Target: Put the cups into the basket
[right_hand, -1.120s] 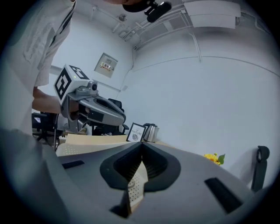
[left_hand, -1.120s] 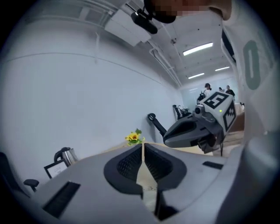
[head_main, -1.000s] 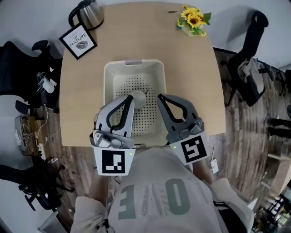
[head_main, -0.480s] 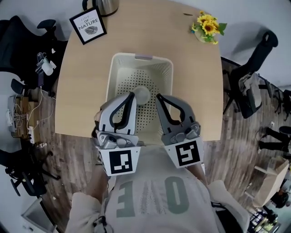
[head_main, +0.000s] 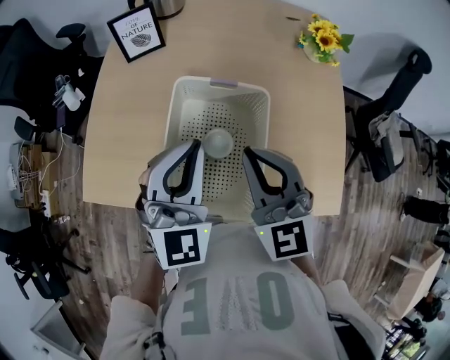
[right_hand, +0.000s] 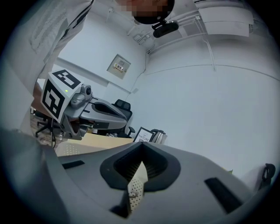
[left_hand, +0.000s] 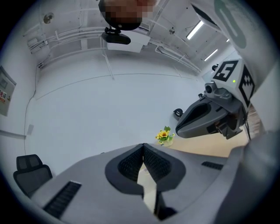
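Note:
A cream perforated basket [head_main: 181, 105] stands in the middle of the wooden table [head_main: 126, 133]. One white cup [head_main: 218, 143] lies on the basket floor. My left gripper [head_main: 195, 145] hangs over the basket's near left part, its tip just left of the cup, shut and empty. Over the near right part my right gripper [head_main: 248, 152] is shut and empty too. In the left gripper view the jaws [left_hand: 143, 147] meet, pointing up at the wall. The right gripper view shows its jaws [right_hand: 141, 154] closed, with the basket [right_hand: 135, 189] showing through the gap below.
A framed print [head_main: 138, 31] and a kettle [head_main: 167, 6] stand at the table's far left, and a sunflower pot [head_main: 323, 39] at the far right. Office chairs [head_main: 394, 105] stand on the wood floor on both sides. A person's torso fills the bottom of the head view.
The head view has shifted and the table sits a little differently in it. Both grippers stay shut over the basket's near end. The cup has not moved.

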